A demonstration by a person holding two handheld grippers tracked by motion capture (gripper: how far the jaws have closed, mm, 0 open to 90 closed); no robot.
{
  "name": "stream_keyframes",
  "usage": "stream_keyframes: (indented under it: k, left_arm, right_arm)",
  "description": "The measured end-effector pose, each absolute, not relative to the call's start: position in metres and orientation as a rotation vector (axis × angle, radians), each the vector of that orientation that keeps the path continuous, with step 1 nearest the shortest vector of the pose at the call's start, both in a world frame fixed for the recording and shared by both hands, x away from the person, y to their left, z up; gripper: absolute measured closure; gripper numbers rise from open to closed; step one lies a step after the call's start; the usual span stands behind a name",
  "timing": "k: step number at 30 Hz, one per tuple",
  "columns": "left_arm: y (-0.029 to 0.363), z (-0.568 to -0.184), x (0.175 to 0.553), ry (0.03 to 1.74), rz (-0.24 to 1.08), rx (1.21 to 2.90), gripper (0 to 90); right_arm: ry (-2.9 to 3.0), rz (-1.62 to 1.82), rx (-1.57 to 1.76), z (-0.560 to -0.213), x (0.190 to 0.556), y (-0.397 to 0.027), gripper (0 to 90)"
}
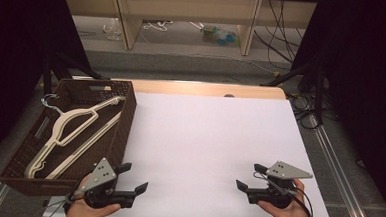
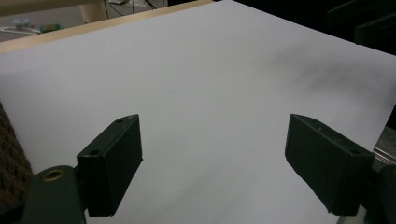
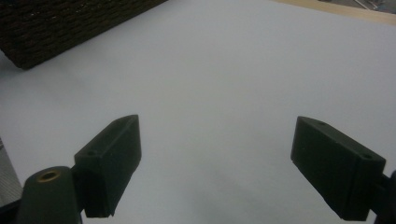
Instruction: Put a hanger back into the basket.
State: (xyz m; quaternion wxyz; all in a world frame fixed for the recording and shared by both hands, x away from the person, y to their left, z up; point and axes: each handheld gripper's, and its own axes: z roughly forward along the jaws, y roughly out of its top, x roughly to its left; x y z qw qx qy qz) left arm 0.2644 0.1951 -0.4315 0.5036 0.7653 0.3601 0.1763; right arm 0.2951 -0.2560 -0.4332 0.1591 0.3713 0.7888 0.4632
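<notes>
The left gripper hovers low over the white table, just right of the dark woven basket; jaws wide apart, nothing btw. them. The right gripper is near the table's right edge, jaws also wide apart w/ nothing inside. Two cream hangers lie inside the basket, well apart from both grippers.

The desk has a smooth, matt white top with a pale wood edge at the far side. The basket is dark brown woven wicker, rough-textured. The hangers in it look like smooth cream plastic, one with a shiny metal hook. Each hand-held gripper's jaws are matt black plastic.
</notes>
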Motion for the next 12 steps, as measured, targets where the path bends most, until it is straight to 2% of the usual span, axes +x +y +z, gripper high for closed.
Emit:
stream_keyframes:
  k: [12]
  left_arm:
    - [0.2018,-0.4328,0.2680,0.889,0.418,1.829,18.8]
  right_arm:
    - [2.256,1.322,1.076,-0.4359,0.2900,-0.2587,16.9]
